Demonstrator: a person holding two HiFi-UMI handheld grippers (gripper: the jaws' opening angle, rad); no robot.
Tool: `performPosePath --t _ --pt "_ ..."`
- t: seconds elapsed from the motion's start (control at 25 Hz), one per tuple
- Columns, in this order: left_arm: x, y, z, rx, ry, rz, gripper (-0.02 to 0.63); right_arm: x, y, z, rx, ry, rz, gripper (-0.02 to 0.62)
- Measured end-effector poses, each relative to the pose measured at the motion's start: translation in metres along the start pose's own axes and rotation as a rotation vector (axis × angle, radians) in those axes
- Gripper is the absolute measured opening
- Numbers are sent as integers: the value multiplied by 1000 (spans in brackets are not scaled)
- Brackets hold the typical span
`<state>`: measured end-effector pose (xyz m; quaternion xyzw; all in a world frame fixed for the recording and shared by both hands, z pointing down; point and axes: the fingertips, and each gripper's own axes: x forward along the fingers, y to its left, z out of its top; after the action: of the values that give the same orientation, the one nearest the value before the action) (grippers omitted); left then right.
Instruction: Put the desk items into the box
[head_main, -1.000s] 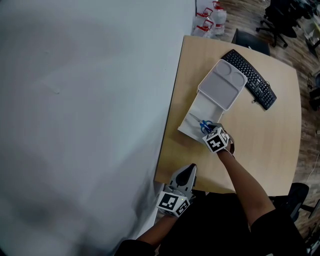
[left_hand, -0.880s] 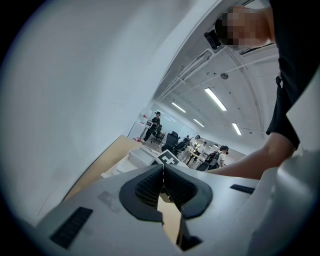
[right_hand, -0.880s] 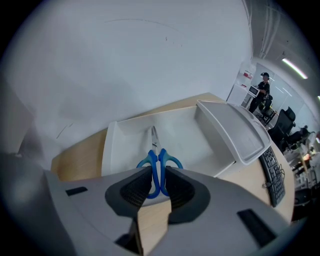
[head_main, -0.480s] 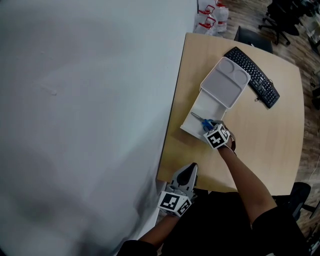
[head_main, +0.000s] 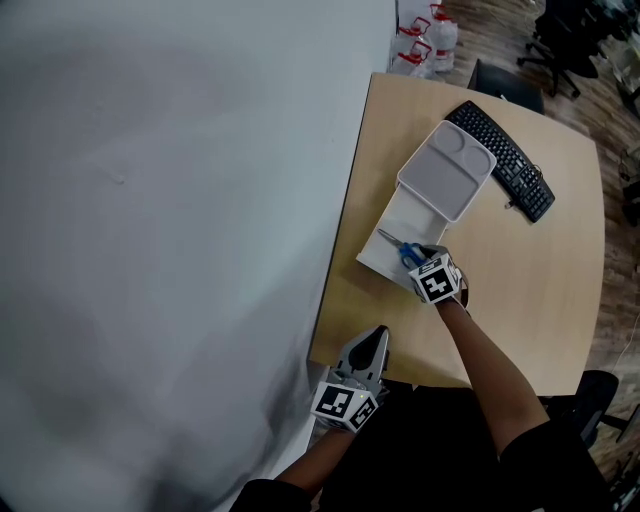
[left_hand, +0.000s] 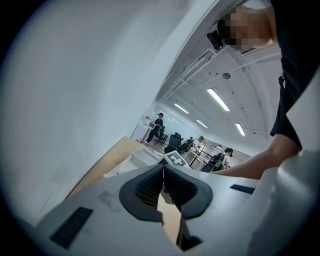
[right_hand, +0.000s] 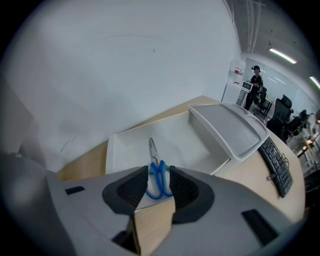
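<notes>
Scissors (right_hand: 155, 161): one pair in box (right_hand: 185, 137), between just-opened right claw (right_hand: 159, 173); left claw (left_hand: 163, 167) closed.

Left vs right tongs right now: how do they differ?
Left tongs are shut and empty; right tongs have just been opening, the blue scissors between them, not gripped. Left is held at the desk's near edge; right is over the white box. Both are the same grey build.

No legible text, keyboard (head_main: 500, 158) keys too small, bottle (head_main: 440, 30) labels blurred
</notes>
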<state>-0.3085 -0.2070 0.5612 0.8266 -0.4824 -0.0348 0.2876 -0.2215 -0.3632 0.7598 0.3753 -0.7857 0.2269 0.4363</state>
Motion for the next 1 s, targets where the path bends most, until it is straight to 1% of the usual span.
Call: performPosePath --t 0.16,0.28,0.4,0.52,0.72,0.88,0.96,1.0 --pt "-2 1 6 0 -12 14 15 -34 -1 14 29 -65 -10 192" --pt "2 -2 9 21 -14 3 15 -60 -6 24 80 -137 -12 190" --pt "3 -15 13 43 -23 -9 15 -96 -13 28 102 -207 -26 182" --pt "8 -35 15 59 -31 -25 15 -133 -23 24 125 -272 -47 168" --pt "19 -89 9 95 -38 -67 15 -196 -49 -12 188 -343 -77 138" --pt "38 -137 6 108 -42 -101 15 -254 -80 -44 291 -420 -106 119" --pt "47 -157 7 116 -43 -96 15 -284 -97 -62 338 -451 -123 108" --pt "51 -166 7 125 -43 -92 15 -299 -105 -71 346 -463 -138 98"
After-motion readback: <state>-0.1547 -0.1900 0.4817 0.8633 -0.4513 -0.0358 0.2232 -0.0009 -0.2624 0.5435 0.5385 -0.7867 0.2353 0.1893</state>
